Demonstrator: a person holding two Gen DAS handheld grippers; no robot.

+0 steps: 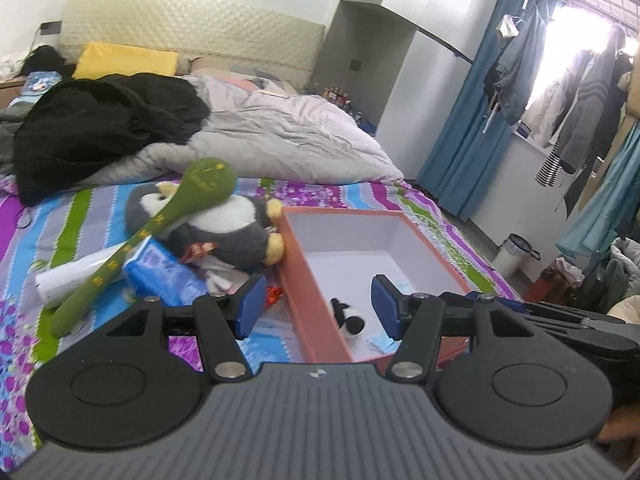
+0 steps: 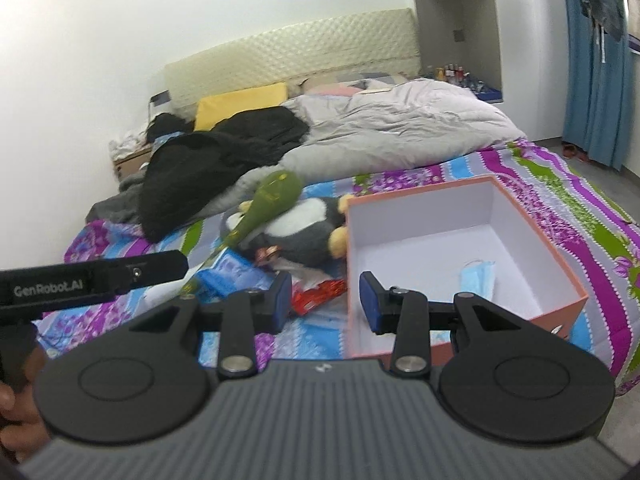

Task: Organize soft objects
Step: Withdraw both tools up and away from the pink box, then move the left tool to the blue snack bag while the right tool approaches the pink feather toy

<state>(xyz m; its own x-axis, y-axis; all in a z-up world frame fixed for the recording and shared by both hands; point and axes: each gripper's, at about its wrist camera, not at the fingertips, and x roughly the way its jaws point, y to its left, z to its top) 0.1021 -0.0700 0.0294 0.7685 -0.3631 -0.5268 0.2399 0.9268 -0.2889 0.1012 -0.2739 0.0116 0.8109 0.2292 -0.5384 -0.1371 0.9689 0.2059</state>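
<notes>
Both my claws stand open and empty: left claw (image 1: pixel 318 306), right claw (image 2: pixel 325 302). Orange box (image 2: pixel 568 272), frame centre-right, holds a blue mask (image 2: pixel 478 276); penguin plush (image 2: pixel 304 228) beside it.

A penguin plush (image 1: pixel 224 232) lies left of the box (image 1: pixel 308 280) on the bed (image 1: pixel 352 196). A small plush (image 1: pixel 350 314) and a face mask (image 2: pixel 478 276) lie inside the box.
</notes>
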